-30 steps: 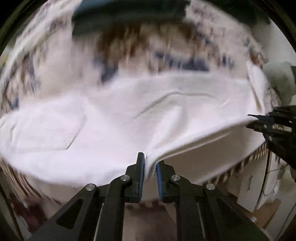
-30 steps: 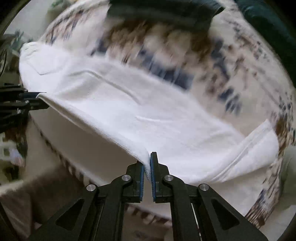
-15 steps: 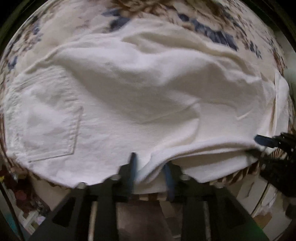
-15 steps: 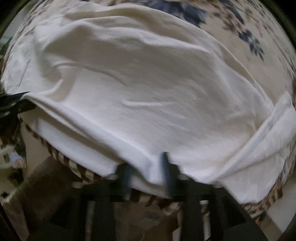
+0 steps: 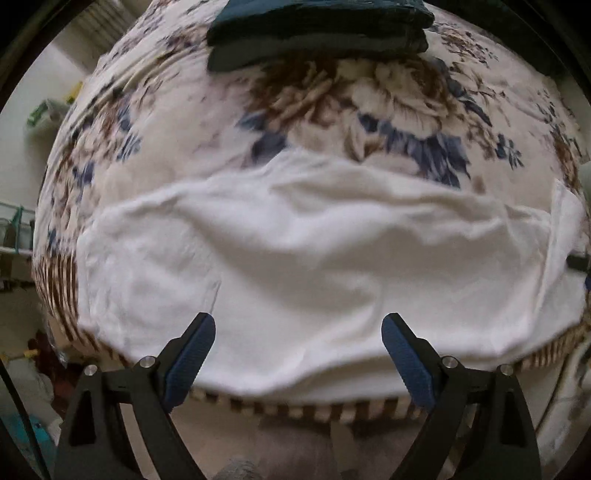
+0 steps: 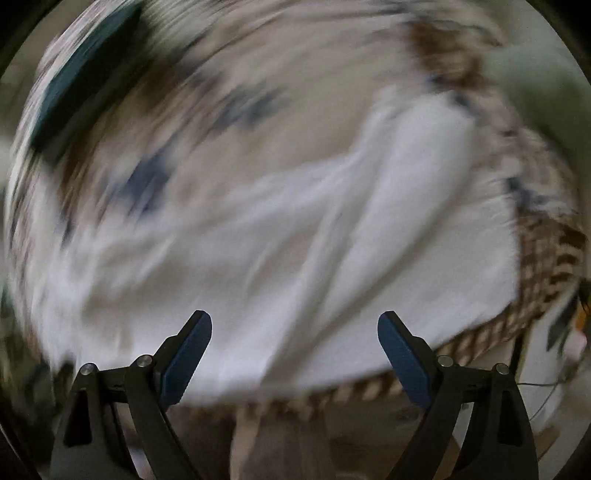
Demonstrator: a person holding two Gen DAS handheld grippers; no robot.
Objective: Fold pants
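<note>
White pants [image 5: 314, 266] lie spread lengthwise along the near edge of a bed with a floral cover [image 5: 369, 96]. A back pocket seam shows at the left end. My left gripper [image 5: 298, 343] is open and empty, just above the pants' near edge. My right gripper [image 6: 294, 343] is also open and empty above the pants [image 6: 332, 251]; its view is heavily blurred by motion. A bit of the right gripper [image 5: 578, 263] shows at the right edge of the left wrist view.
Folded dark teal garments [image 5: 317, 29] lie stacked at the far side of the bed and show blurred in the right wrist view [image 6: 77, 85]. The bed's striped border [image 5: 306, 406] runs below the pants. Floor and clutter lie beyond the bed's edge at left.
Both grippers were shut on the pants' near edge, laid it down on the bed, then opened and let go. Both have pulled back, and the right one is swinging quickly.
</note>
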